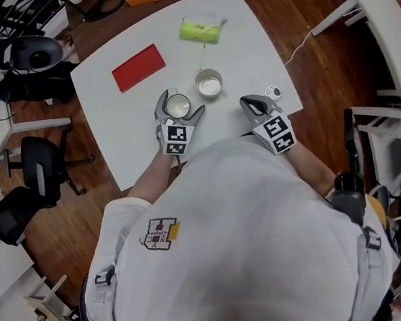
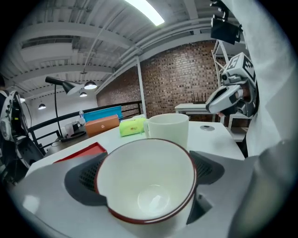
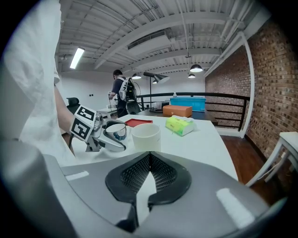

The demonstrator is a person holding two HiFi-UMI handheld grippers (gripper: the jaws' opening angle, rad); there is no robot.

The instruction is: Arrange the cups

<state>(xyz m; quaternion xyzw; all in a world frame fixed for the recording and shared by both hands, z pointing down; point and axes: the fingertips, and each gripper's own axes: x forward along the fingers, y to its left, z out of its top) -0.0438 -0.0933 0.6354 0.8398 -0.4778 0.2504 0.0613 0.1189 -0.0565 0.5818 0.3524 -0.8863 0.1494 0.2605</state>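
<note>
White red-rimmed cup (image 2: 146, 186), base hidden, inside open left hand-held gripper (image 1: 180, 104); right hand-held gripper (image 1: 250, 103) closed

A white table (image 1: 245, 43) is set on a dark wood floor (image 1: 290, 2). A black office chair (image 1: 39, 167) is parked near it. A brick wall (image 3: 274, 93) and black railing (image 3: 219, 95) are seen behind; a strip light (image 2: 144, 10) is mounted overhead.

the left gripper (image 1: 179, 107) has its fingers apart around a cup (image 1: 177, 105), a white mug (image 1: 209, 85) just beside.
</note>
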